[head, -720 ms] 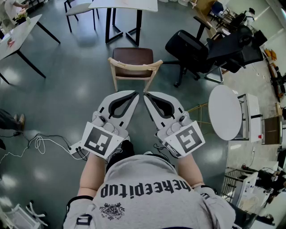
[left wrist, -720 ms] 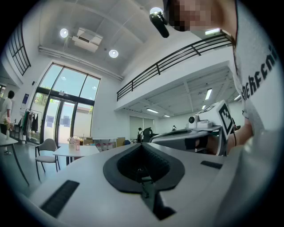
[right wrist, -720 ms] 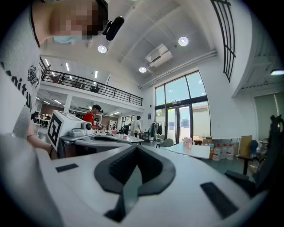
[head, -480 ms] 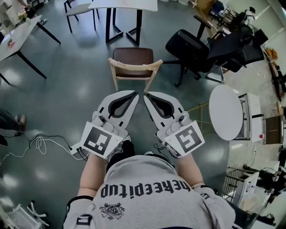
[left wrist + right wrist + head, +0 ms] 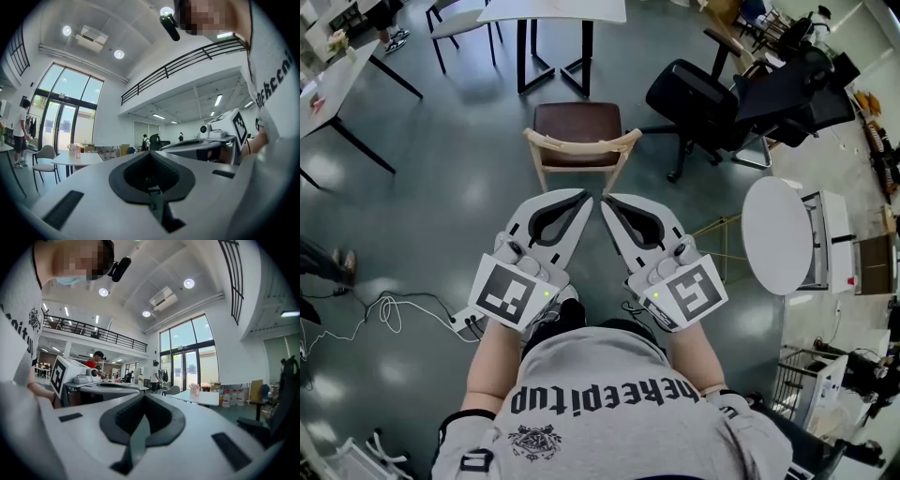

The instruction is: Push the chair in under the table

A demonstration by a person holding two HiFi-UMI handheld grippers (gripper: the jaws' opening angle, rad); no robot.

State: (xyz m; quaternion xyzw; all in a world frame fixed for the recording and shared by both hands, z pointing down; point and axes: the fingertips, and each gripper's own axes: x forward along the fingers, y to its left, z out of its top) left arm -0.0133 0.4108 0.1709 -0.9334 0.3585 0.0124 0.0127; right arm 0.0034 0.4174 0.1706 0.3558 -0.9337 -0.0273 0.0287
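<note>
**Chair not yet reached**

Head view: our left gripper [image 5: 582,199] and right gripper [image 5: 607,201] hover short of the chair [image 5: 577,122], which stands out from the desk [image 5: 572,9]. Left gripper view: jaws closed, empty. Right gripper view: likewise. Next we should meet the backrest [image 5: 581,142] and push.

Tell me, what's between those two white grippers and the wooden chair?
Nothing: in the head view only bare grey floor separates the left gripper and right gripper, both shut, from the wooden chair.

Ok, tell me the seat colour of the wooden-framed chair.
Dark brown seat, best in the head view.
</note>
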